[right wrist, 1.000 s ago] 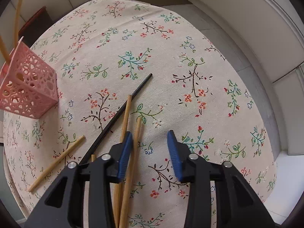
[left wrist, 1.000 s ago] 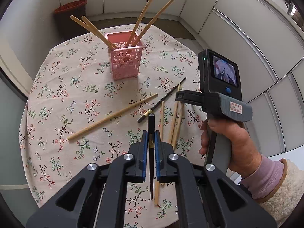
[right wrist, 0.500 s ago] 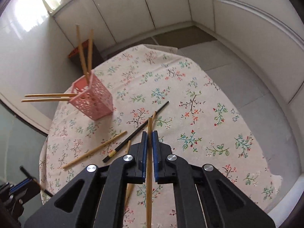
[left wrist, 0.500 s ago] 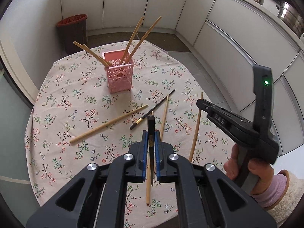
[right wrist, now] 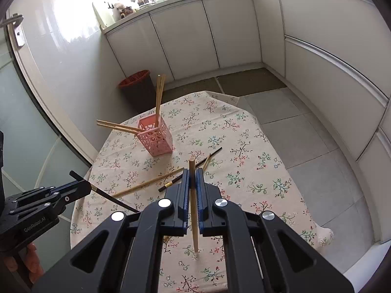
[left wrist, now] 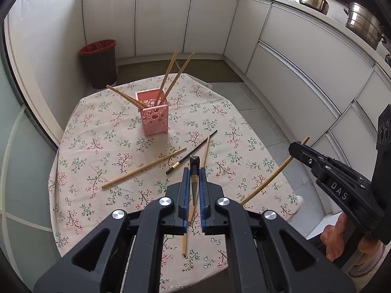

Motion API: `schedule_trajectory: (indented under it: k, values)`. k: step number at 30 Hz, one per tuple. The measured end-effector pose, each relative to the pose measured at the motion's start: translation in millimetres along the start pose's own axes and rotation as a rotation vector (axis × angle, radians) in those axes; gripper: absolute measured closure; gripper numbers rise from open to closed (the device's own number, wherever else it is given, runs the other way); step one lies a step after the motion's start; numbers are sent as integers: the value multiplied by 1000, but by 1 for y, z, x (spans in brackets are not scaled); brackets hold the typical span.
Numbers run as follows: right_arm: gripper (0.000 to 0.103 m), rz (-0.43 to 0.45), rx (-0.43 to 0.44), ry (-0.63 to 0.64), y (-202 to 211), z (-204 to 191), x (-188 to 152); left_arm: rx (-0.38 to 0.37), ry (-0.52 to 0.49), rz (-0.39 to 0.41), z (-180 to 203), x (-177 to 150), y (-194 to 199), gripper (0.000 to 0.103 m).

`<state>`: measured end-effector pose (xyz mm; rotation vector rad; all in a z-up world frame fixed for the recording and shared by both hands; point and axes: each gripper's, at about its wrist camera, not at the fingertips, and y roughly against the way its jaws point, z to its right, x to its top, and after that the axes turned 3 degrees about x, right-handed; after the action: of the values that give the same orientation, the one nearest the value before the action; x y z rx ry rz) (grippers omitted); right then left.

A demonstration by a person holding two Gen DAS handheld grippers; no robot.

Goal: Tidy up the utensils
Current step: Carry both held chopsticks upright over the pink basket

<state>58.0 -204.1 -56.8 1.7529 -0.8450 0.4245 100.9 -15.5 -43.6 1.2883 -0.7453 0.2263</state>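
My left gripper is shut on a black chopstick, held above the flowered tablecloth. A wooden chopstick is clamped upright in my shut right gripper, also lifted off the table. Each gripper shows in the other's view: the right gripper with its wooden chopstick, the left gripper with its black chopstick. A pink perforated holder stands further back with several wooden chopsticks in it. A long wooden chopstick, a black one and another wooden one lie on the cloth.
A dark bin with a red liner stands on the floor behind the table. White cabinets curve around the back and right, with metal pots on the counter. A hand holds the right gripper's handle.
My right gripper shut on a wooden chopstick and lifted it off the cloth. Both grippers rose and pulled back, so more of the table and room shows. The left kept its black chopstick.
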Motion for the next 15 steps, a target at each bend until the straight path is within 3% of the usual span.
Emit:
schedule_trajectory:
  k: [8,15]
  values:
    - [98,65,51,8,36,-20,52,7,-1,62,0,27,30,97]
    - [98,126,68,29,52,-40,100,5,12,126,-6,75,48,97]
